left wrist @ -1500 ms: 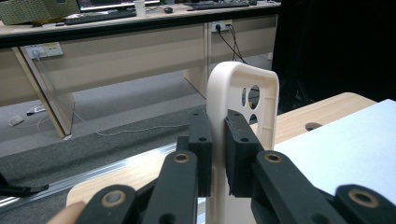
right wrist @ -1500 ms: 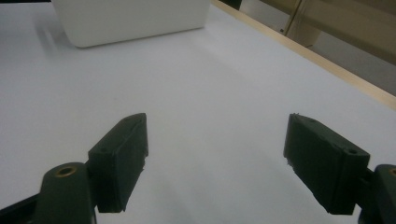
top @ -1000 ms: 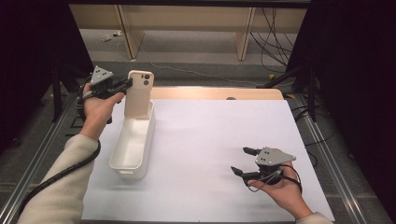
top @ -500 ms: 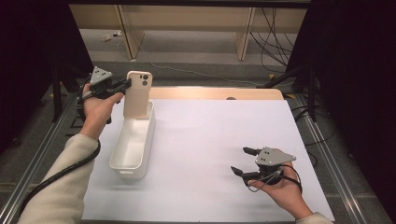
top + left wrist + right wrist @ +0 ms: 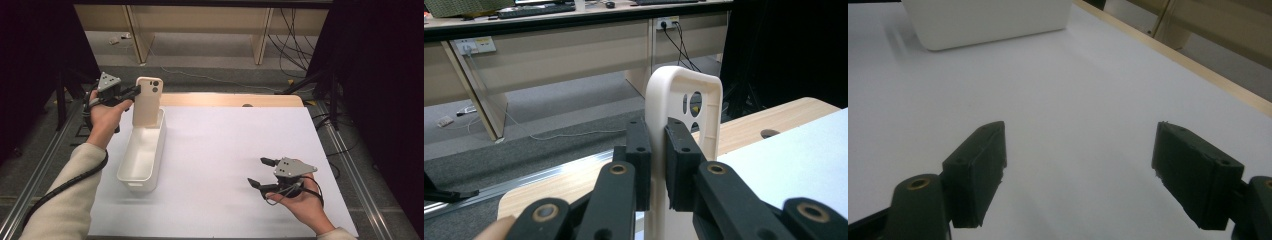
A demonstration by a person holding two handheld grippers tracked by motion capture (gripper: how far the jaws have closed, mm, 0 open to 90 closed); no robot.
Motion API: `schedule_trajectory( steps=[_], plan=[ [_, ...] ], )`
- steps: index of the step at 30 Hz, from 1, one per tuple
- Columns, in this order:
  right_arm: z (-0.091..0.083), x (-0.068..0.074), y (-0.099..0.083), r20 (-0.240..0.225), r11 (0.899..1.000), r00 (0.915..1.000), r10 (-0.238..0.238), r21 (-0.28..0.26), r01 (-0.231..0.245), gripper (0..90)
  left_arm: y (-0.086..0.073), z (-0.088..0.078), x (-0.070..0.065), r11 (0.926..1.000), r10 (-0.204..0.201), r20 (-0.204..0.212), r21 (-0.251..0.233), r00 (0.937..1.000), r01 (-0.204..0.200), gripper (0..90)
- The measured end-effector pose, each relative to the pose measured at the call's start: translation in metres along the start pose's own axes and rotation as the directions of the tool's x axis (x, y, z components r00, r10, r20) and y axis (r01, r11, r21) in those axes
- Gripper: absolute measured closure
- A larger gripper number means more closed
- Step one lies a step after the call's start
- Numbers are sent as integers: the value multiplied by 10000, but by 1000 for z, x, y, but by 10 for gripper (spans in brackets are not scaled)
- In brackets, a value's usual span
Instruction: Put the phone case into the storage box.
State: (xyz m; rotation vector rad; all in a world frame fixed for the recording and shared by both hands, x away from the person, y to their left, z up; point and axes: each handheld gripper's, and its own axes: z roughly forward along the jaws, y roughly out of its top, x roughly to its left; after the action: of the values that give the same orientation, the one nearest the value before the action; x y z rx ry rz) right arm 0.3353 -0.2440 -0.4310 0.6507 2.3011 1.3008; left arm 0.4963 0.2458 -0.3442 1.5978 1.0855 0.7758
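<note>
The left gripper [image 5: 131, 93] is clamped on the edge of a beige phone case [image 5: 148, 100], holding it upright over the far end of the white bin [image 5: 131, 181]; in the left gripper view the pads [image 5: 639, 150] press both sides of the case's [image 5: 684, 100] wall. The case looks close to being lowered in, but it isn't released yet, so that step remains. The bin appears otherwise empty. The right gripper [image 5: 260, 173] rests with its jaws spread wide over the white table [image 5: 220, 150], holding nothing, well apart from the bin.
</note>
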Motion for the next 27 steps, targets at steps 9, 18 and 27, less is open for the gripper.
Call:
schedule_trajectory(
  steps=[9, 18, 27],
  plan=[
    [0, 0, 0, 11, 10000, 10000, -11, -37, 11, 232, -1, 2, 0, 10000, 64, -48, 63, 10000, -64, 821],
    [-1, 0, 1, 10, 10000, 10000, -13, -22, 13, 232, 0, 5, -3, 9999, 85, -30, 99, 10000, -85, 821],
    [-1, 0, 1, 3, 10000, 10000, -11, -35, 11, 232, -3, 8, -2, 9999, 63, -119, 161, 9999, -61, 821]
  ],
)
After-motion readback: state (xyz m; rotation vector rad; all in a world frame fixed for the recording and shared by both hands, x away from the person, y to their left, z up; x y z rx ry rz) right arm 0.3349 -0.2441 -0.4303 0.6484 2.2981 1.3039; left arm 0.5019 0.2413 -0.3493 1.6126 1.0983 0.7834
